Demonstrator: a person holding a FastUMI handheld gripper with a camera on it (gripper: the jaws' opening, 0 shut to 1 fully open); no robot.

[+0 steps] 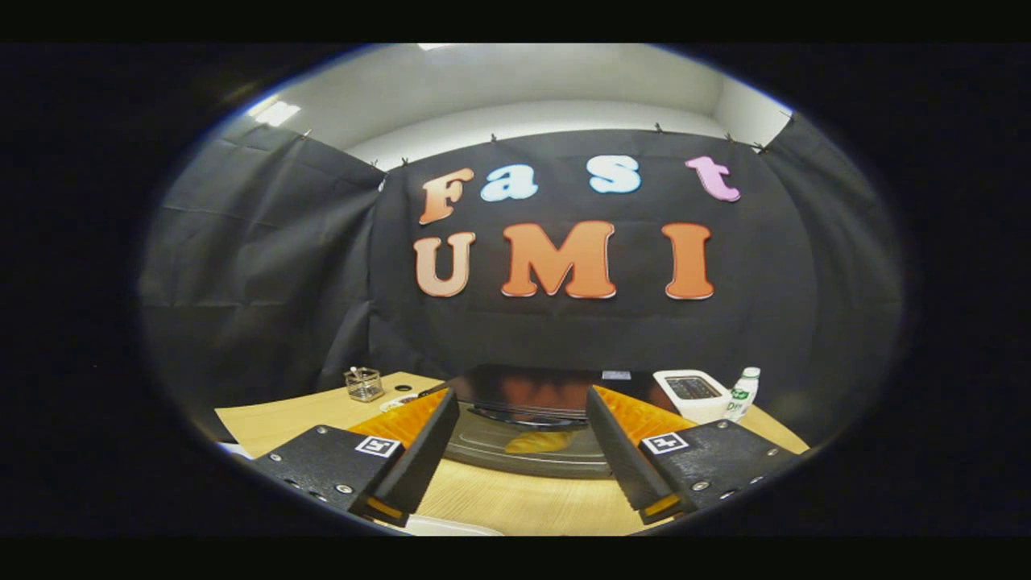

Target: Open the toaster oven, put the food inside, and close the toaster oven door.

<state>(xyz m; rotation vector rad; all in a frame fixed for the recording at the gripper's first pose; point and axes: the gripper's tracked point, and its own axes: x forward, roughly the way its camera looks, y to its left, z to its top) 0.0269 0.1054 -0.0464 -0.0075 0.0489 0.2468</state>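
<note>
The tool (522,451) hangs with its fingers apart before the closed toaster oven (527,419) on the bench (515,503), food (538,441) behind its glass door.

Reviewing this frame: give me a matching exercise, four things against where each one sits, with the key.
Things:
1. toaster oven
2. small clear box
3. plastic bottle
4. white device

Places:
A. far right, beside the white device
B. left of the oven, beyond the left finger
C. just ahead of the open gripper, door shut, something yellow-brown showing in its glass
D. right of the oven, between it and the bottle

Pairs: 1-C, 2-B, 3-A, 4-D
</note>
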